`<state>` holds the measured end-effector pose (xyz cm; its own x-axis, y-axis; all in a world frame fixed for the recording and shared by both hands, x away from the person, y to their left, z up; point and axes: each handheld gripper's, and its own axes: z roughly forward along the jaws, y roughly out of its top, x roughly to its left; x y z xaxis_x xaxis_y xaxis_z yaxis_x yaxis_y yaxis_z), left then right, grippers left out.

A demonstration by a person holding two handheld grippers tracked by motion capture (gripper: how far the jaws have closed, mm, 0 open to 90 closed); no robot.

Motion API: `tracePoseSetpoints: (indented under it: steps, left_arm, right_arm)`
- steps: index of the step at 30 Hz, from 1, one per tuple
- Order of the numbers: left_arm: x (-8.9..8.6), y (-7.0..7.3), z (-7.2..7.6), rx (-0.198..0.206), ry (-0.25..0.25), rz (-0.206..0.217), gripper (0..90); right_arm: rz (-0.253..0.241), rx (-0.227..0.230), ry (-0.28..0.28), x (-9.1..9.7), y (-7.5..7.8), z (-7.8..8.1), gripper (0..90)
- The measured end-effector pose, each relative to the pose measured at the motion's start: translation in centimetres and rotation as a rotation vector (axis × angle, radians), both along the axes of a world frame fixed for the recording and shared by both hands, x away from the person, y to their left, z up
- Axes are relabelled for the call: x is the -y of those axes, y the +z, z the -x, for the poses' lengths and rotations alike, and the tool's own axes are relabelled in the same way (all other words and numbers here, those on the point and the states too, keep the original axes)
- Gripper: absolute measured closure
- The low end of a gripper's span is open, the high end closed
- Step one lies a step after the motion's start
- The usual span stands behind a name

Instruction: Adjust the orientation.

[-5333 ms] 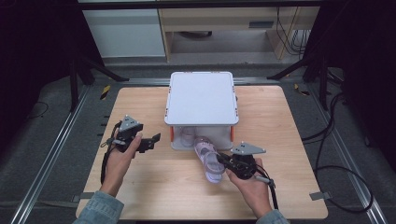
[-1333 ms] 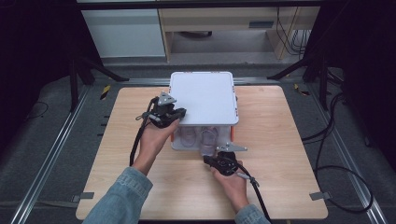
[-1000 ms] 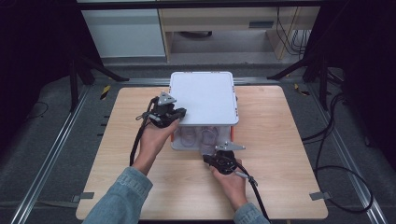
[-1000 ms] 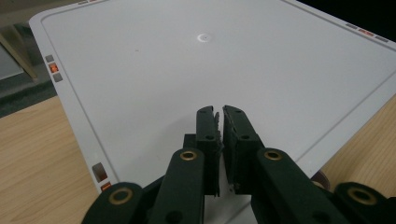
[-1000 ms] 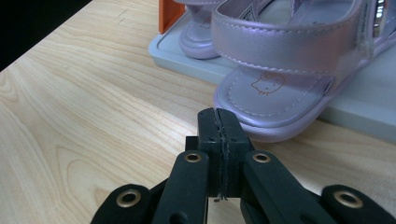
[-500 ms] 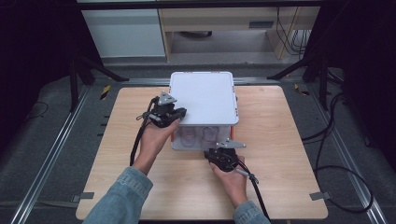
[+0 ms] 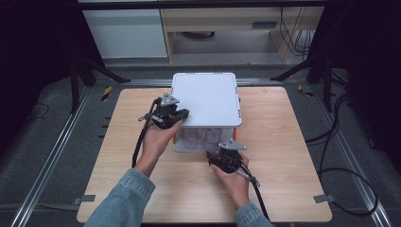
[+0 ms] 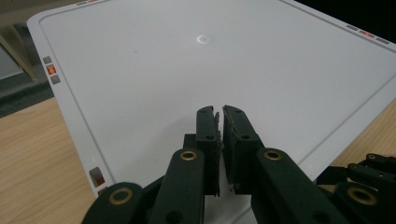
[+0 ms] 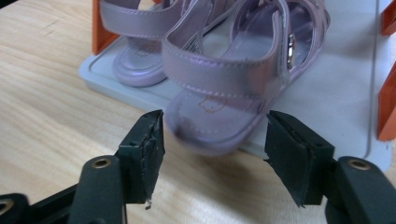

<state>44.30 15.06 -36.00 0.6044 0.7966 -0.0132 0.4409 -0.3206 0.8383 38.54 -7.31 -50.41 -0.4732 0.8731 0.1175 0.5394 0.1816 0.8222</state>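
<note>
On the wooden table [image 7: 283, 142], seen from the high view, a white box [image 7: 205, 97] stands in the middle; the left gripper [image 7: 176, 115] rests at the near left corner of its lid, and the right gripper [image 7: 222, 156] sits at the box's open front, where 2 lilac sandals [image 7: 201, 138] lie inside. In the left gripper view, the jaws are closed together with nothing between them, tips touching the box lid [image 8: 210, 60]. In the right gripper view, the jaws have just been opening and stand apart, either side of the heel of the nearer sandal [image 9: 224, 93], clear of it; that sandal juts over the box's front edge, beside the other sandal [image 9: 140, 42].
</note>
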Motion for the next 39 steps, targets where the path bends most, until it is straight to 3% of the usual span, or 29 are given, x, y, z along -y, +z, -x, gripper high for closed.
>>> tracePoseSetpoints:
  steps: [4,21,29,39]
  left_arm:
    - [0.0,0.0,0.0,0.000,-0.001,0.000,84.4]
    - [0.0,0.0,-0.2,0.000,-0.002,0.000,84.4]
    - [0.0,0.0,-0.2,0.000,-0.004,-0.005,84.3]
    - [0.1,0.0,-0.2,0.000,-0.004,-0.007,84.4]
  right_arm:
    - [0.017,-0.001,-0.010,-0.2,-0.2,-0.5,37.4]
    - [-0.003,-0.013,0.037,0.2,-0.3,-2.1,39.5]
    - [-0.044,-0.030,0.050,0.5,-0.3,-2.9,41.6]
    - [-0.061,-0.043,0.043,0.6,-0.3,-3.3,43.3]
